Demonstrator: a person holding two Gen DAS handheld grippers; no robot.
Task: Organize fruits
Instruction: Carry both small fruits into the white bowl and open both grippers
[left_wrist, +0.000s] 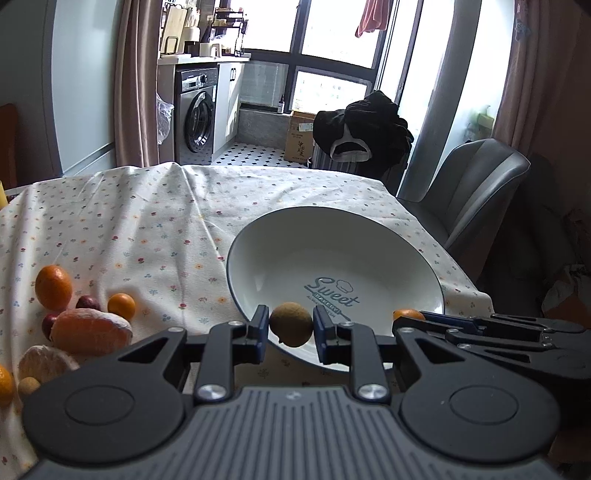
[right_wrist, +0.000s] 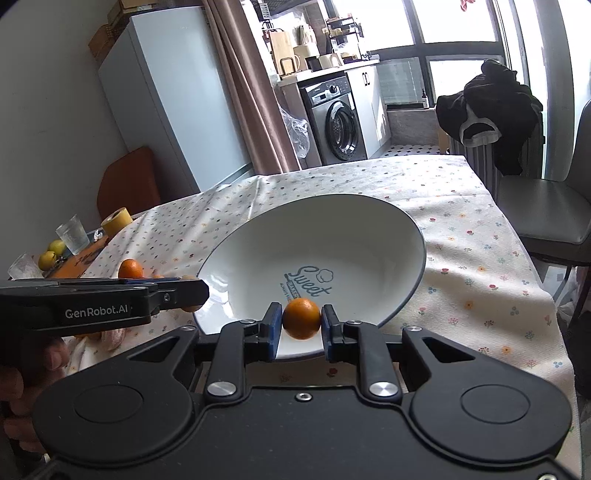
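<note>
Fruit sits in both of my grippers at the near rim of the white plate (left_wrist: 332, 236), which lies on the flowered cloth of the worktop (left_wrist: 147, 221). My left gripper (left_wrist: 290, 326) is closed narrowly on a small brown round fruit (left_wrist: 290, 324), its blue pads touching the fruit on both sides, held just above the plate's near edge. My right gripper (right_wrist: 301, 320) clamps a small orange fruit (right_wrist: 301, 318) the same way, also over the near part of the plate, close to the printed word "Sweet" (right_wrist: 310, 282). In the left wrist view the right gripper reaches in from the right, with its orange fruit showing at the plate's rim. The plate holds no loose fruit. Left of the plate, apart from it, the other fruit lies in a loose heap on the cloth: a larger orange (left_wrist: 53, 287), a small orange one (left_wrist: 121, 305), 2 dark red ones (left_wrist: 88, 302), and peeled citrus pieces (left_wrist: 90, 330).
</note>
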